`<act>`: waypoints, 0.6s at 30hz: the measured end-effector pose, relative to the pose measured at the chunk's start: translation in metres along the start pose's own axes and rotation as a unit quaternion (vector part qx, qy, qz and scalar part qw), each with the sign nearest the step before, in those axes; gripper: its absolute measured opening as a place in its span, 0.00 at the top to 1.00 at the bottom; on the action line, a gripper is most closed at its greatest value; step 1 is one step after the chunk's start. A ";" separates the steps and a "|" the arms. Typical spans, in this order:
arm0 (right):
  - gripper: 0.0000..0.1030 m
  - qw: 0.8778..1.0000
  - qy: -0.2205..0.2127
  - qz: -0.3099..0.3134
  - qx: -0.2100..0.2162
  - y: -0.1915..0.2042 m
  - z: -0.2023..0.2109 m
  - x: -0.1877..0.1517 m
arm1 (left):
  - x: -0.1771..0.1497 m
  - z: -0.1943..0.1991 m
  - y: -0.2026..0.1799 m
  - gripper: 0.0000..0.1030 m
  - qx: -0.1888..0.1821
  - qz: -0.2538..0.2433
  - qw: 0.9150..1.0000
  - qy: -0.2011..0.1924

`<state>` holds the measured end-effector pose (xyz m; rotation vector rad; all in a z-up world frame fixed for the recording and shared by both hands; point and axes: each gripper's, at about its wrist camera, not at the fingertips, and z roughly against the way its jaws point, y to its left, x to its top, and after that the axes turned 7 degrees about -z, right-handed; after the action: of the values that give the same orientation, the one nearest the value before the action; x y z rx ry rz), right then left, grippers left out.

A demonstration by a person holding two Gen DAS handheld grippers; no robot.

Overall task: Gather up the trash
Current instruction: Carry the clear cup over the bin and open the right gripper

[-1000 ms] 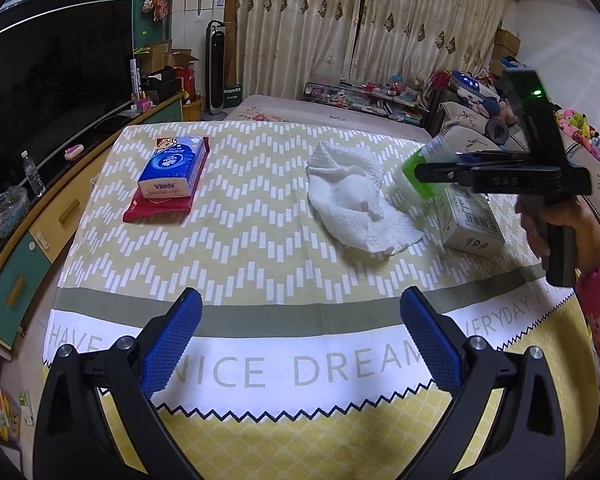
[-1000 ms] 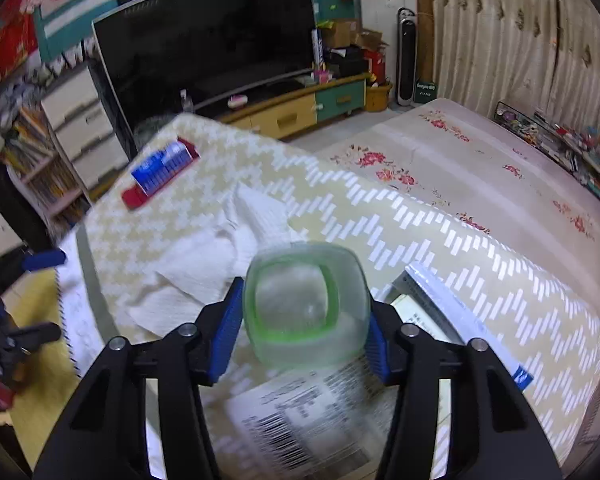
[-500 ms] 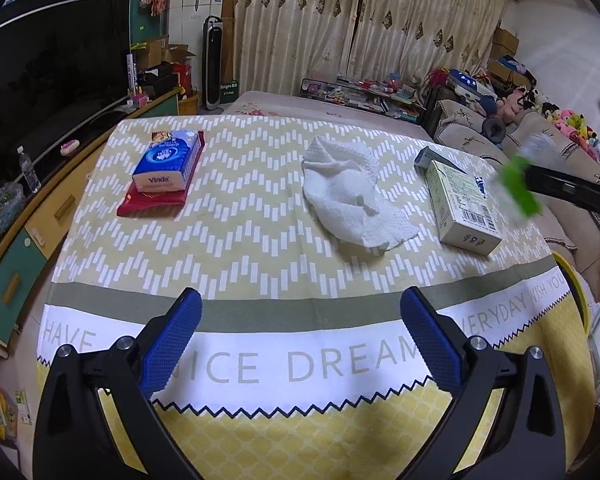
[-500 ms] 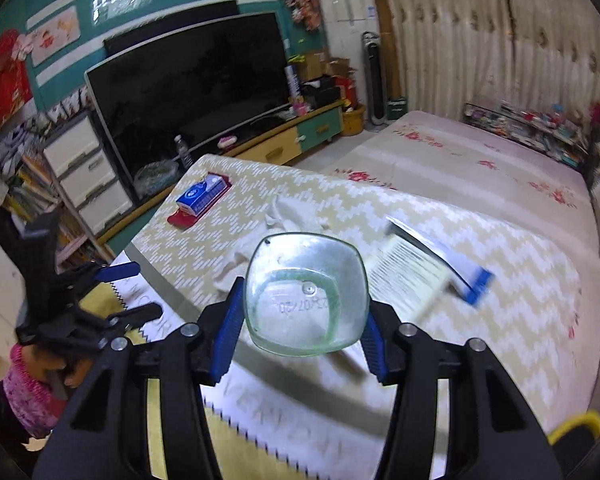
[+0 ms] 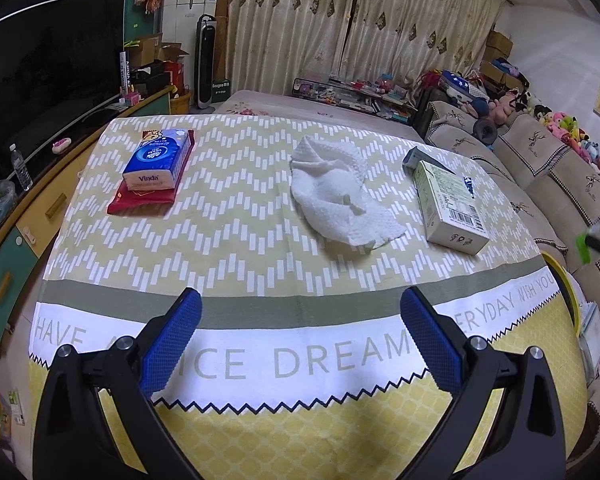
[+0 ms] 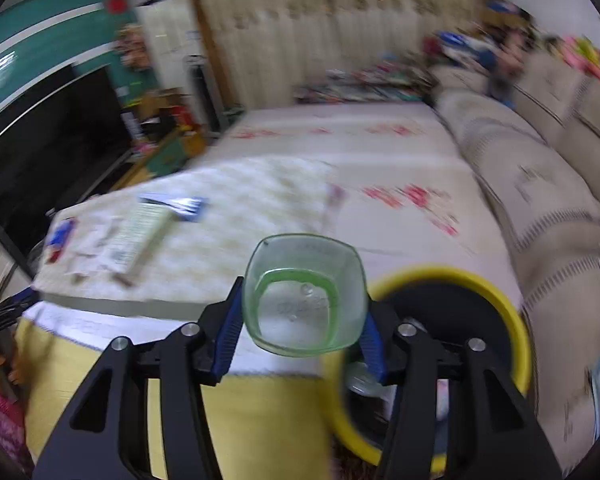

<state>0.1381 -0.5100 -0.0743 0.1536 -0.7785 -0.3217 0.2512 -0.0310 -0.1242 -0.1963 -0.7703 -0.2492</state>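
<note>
My right gripper (image 6: 300, 320) is shut on a clear plastic cup with a green band (image 6: 305, 294), held in the air just left of a yellow-rimmed trash bin (image 6: 460, 276) beside the table. My left gripper (image 5: 300, 336) is open and empty, low over the near edge of the table. On the table (image 5: 236, 248) lie a crumpled white paper towel (image 5: 336, 196) at the middle and a pale green carton box (image 5: 448, 204) to the right. The tip of the right gripper with the green cup shows at the far right of the left wrist view (image 5: 584, 246).
A blue Vinda tissue pack (image 5: 156, 160) on a red pouch lies at the table's left. The bin's yellow rim (image 5: 566, 284) peeks past the table's right edge. A sofa (image 6: 540, 184) runs along the right, a TV cabinet (image 5: 16, 224) along the left.
My right gripper has carried the cup from above the carton box off the table's right side to beside the yellow bin. My left gripper has stayed put.
</note>
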 end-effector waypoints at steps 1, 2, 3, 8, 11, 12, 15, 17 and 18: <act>0.54 1.000 0.006 -0.013 -0.015 -0.015 -0.005 -0.002 | 0.000 0.000 0.000 0.05 0.000 0.001 1.000 -0.001; 0.54 0.999 0.010 -0.022 -0.030 -0.028 -0.009 -0.005 | 0.000 0.000 0.001 0.05 0.000 0.002 1.000 -0.001; 0.54 0.998 0.016 -0.032 -0.047 -0.041 -0.015 -0.009 | 0.000 -0.001 0.001 0.05 0.000 0.002 1.000 0.000; 0.54 0.992 0.047 -0.077 -0.085 -0.087 -0.044 -0.031 | 0.000 -0.004 0.000 0.05 0.003 -0.001 1.000 0.003; 0.53 0.989 0.059 -0.087 -0.101 -0.103 -0.052 -0.041 | -0.001 -0.007 0.000 0.05 0.001 -0.001 1.000 0.008; 0.53 0.989 0.062 -0.084 -0.106 -0.104 -0.054 -0.042 | -0.001 -0.008 -0.001 0.05 0.001 -0.002 1.000 0.009; 0.43 0.988 0.054 -0.085 -0.117 -0.109 -0.052 -0.045 | -0.002 -0.010 -0.003 0.05 -0.003 -0.005 1.000 0.011; 0.41 0.989 0.043 -0.087 -0.115 -0.107 -0.048 -0.042 | -0.002 -0.009 -0.005 0.05 -0.006 -0.008 1.000 0.009; 0.41 0.989 0.037 -0.085 -0.115 -0.105 -0.045 -0.041 | -0.001 -0.009 -0.006 0.05 -0.005 -0.009 1.000 0.008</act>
<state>0.1186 -0.5940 -0.1597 0.0145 -0.6501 -0.5617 0.2545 -0.0386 -0.1311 -0.1967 -0.7551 -0.2722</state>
